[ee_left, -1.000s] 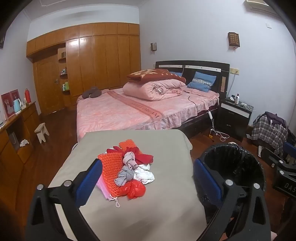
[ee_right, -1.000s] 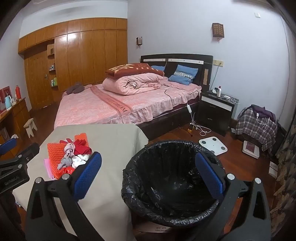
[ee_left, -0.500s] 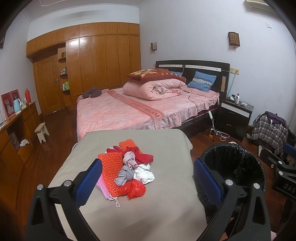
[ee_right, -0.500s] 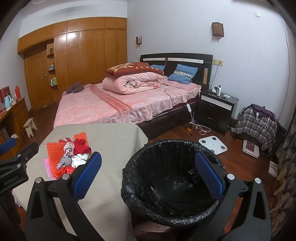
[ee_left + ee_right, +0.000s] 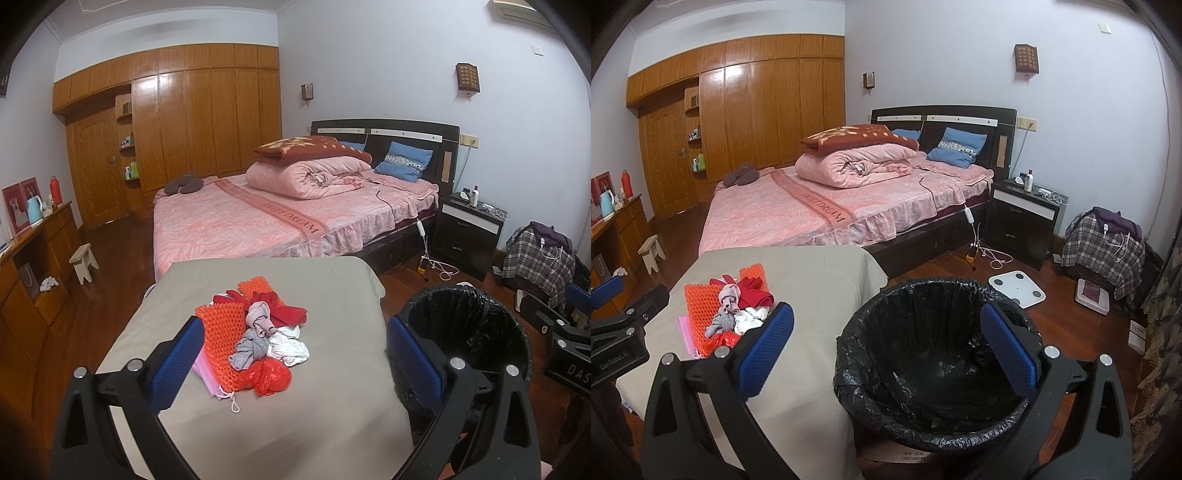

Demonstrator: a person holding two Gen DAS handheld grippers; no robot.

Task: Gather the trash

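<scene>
At the far left of the left wrist view, a wooden sideboard (image 5: 33,251) is seen along the wall, with a small stool (image 5: 84,260) on the floor beside it. The grey-covered worktop (image 5: 332,387) fills the middle, and the trash pile (image 5: 255,338) is heaped on it, nearer its left half. In the pile an orange foam net (image 5: 219,332) is laid under crumpled pink, grey and white scraps, a red cloth (image 5: 290,312) is set at the back, and a red plastic bag (image 5: 267,378) lies at the front edge. A pink sheet with a loop of string, possibly a face mask (image 5: 208,378), is tucked under the net. The left tongs (image 5: 295,356) are held released above the worktop, their blue pads spread wide with the pile framed between them and nothing gripped. The pink bed (image 5: 280,221) is seen beyond the worktop.

To the right, the bin (image 5: 463,332), lined with a black bag, stands just beside the worktop's right edge. In the right wrist view the right tongs (image 5: 888,350) are likewise held released and grasp nothing, and the bin (image 5: 934,369) is seen straight ahead between the pads, its mouth open. The trash pile (image 5: 733,308) appears left of the bin, on the worktop (image 5: 820,295). A white scale (image 5: 1015,288) lies on the floor beyond the bin, and a plaid-draped heap (image 5: 1104,251) is set near the right wall.
</scene>
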